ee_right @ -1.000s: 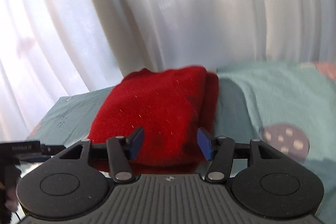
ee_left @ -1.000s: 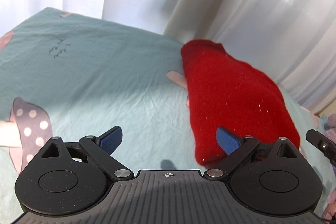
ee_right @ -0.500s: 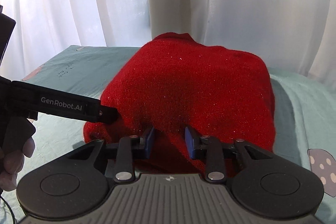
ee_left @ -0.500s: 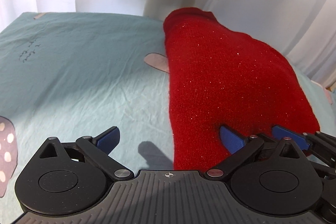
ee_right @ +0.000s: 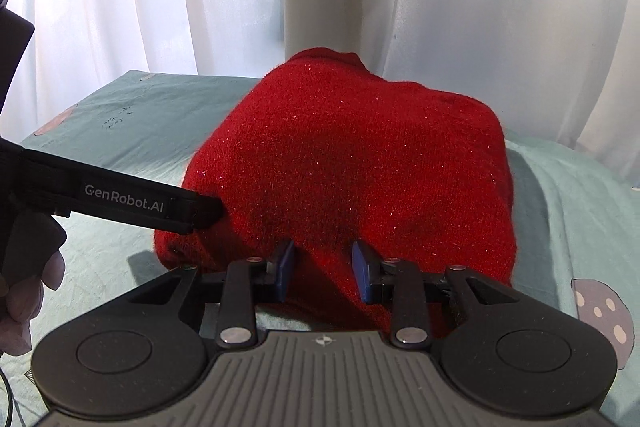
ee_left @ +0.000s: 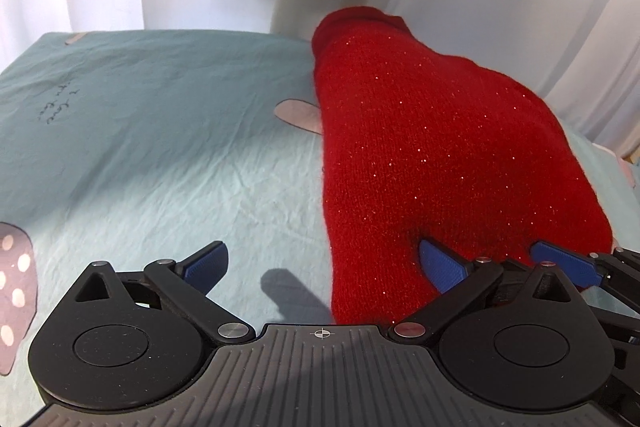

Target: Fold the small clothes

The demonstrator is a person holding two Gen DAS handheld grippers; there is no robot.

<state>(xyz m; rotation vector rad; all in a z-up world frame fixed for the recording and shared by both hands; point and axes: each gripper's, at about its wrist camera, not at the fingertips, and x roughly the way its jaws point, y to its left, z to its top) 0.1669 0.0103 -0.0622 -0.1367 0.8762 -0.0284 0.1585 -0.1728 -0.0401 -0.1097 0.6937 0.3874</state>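
While left jaws gape, right gripper seemingly pinches red sweater.

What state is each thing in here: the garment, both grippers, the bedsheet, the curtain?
red knit garment: folded, lying on the sheet, near edge gripped.
right gripper: fingers closed on the garment's near edge.
left gripper: fingers wide apart, one on the garment, one over the sheet.
bedsheet: spread out, lightly wrinkled.
curtain: drawn.

My bed's pale teal sheet, printed with spotted mushrooms and a handwritten line, carries only a folded red knit garment toward its far edge
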